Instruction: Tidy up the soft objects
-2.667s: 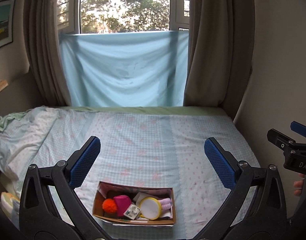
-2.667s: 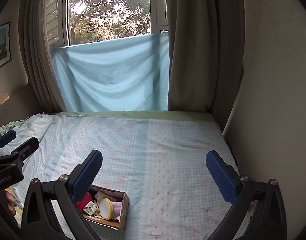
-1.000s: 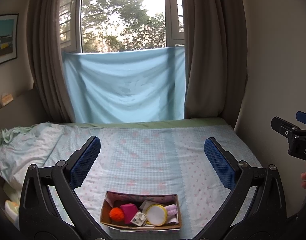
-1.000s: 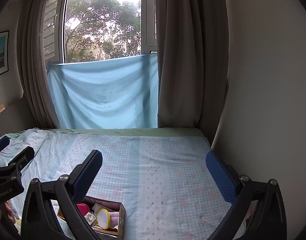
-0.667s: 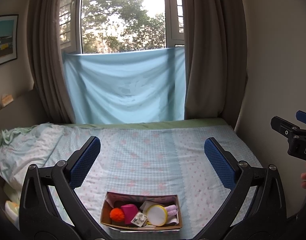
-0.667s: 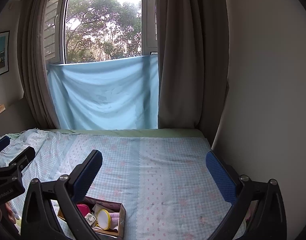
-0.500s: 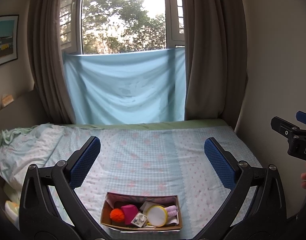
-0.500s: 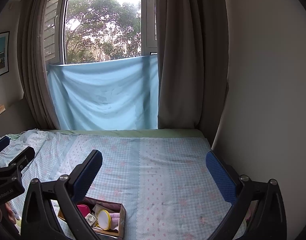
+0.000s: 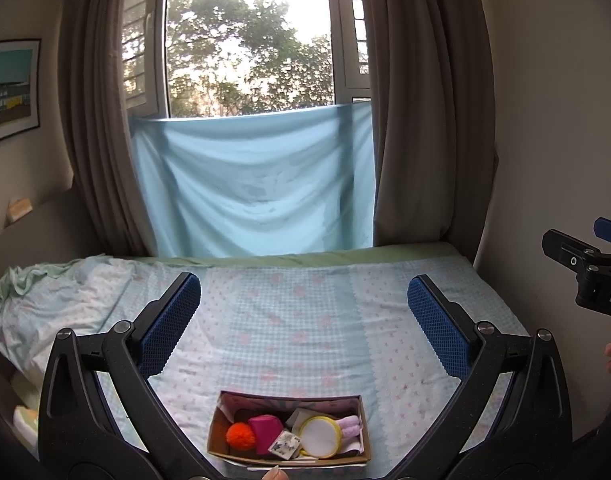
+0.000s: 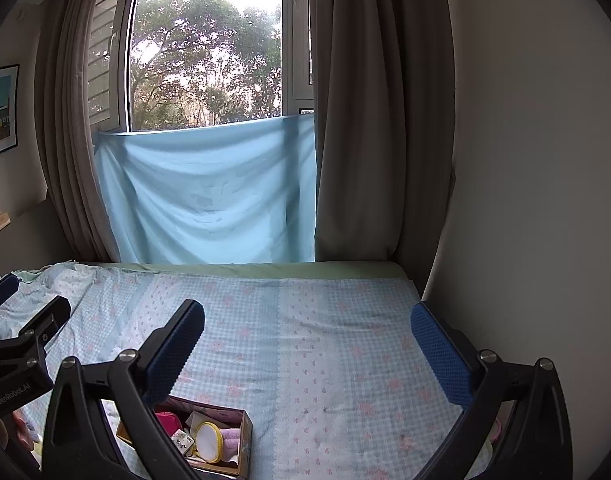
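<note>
A small cardboard box (image 9: pixel 363 432) sits on the bed near the front edge. It holds an orange pom-pom (image 9: pixel 240 435), a magenta soft block (image 9: pixel 267 430), a small patterned packet (image 9: pixel 284 445), a round white pad with a yellow rim (image 9: pixel 319 437) and a lilac soft toy (image 9: pixel 348 426). My left gripper (image 9: pixel 304 320) is open and empty, held above and behind the box. My right gripper (image 10: pixel 307 344) is open and empty, to the right of the box (image 10: pixel 246 436). Its left finger hides part of the box.
The bed (image 9: pixel 289 320) has a light blue checked sheet with pink flowers, rumpled at the left (image 9: pixel 45 300). A wall (image 10: pixel 525 200) runs along its right side. Brown curtains (image 9: pixel 417 120) and a hanging blue cloth (image 9: pixel 253 184) cover the window behind.
Both grippers have tilted up since 2.7 s ago, so more window shows and the box sits lower in view. Almost nothing has moved in the last second.
</note>
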Demonstrator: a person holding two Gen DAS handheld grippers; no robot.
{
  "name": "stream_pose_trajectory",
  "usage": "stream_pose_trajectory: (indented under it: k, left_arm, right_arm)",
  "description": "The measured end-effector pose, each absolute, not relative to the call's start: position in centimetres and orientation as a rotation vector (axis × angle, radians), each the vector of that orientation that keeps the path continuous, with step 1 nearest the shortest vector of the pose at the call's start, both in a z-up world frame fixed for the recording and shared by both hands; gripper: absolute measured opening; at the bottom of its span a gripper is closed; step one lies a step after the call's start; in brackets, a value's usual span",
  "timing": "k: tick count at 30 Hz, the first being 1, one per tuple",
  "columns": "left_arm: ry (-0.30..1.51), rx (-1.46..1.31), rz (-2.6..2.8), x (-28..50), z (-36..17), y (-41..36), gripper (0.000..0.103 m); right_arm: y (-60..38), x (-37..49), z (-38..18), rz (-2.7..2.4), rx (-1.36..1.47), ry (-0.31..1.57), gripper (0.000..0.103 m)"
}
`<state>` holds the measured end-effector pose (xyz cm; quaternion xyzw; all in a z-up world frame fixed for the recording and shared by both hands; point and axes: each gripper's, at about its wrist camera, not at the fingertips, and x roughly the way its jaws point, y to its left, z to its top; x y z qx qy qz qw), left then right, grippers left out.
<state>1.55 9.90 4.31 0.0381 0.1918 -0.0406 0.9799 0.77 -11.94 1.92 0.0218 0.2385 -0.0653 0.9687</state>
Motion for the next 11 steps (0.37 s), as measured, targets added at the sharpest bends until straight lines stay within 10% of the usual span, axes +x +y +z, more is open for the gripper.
stream_pose_trajectory:
  k: [11]
  left_arm:
    - [0.348,0.084,-0.041,1.11,4.42,9.71,0.103]
  right_arm:
    - [-11.54,0.5,1.89,-0.128,0.05,0.487,0.103]
